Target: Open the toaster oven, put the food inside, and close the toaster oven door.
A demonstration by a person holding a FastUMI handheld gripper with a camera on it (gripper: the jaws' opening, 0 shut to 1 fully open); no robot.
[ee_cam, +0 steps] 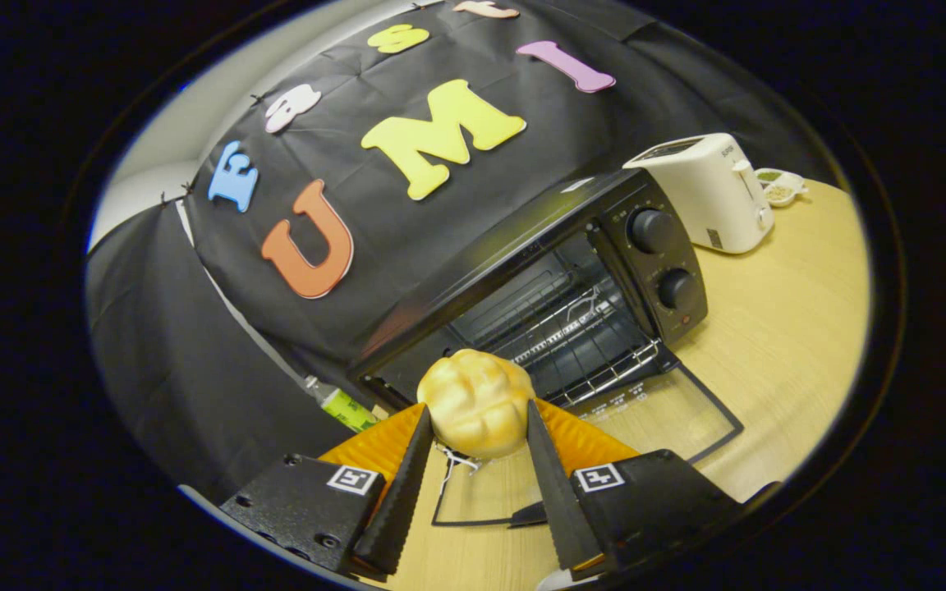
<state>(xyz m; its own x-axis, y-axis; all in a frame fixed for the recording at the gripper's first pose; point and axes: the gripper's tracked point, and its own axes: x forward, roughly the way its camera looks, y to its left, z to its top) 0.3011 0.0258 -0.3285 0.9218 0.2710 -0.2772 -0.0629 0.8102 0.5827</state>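
My gripper (477, 410) is shut on a pale yellow bun (477, 400), held between both fingers above the wooden table (777, 328). Just beyond the bun stands the black toaster oven (539, 271) with its glass door (654, 410) folded down flat toward me. The wire rack (580, 328) inside shows through the open mouth. Two black knobs (654, 230) sit on the oven's right-hand panel. The bun hangs in front of the oven's opening, over the near edge of the lowered door.
A white pop-up toaster (711, 193) stands beside the oven on its knob side, with a small white dish (781, 189) behind it. A green-labelled tube (346, 408) lies by the oven's other side. Bare tabletop stretches out past the lowered door.
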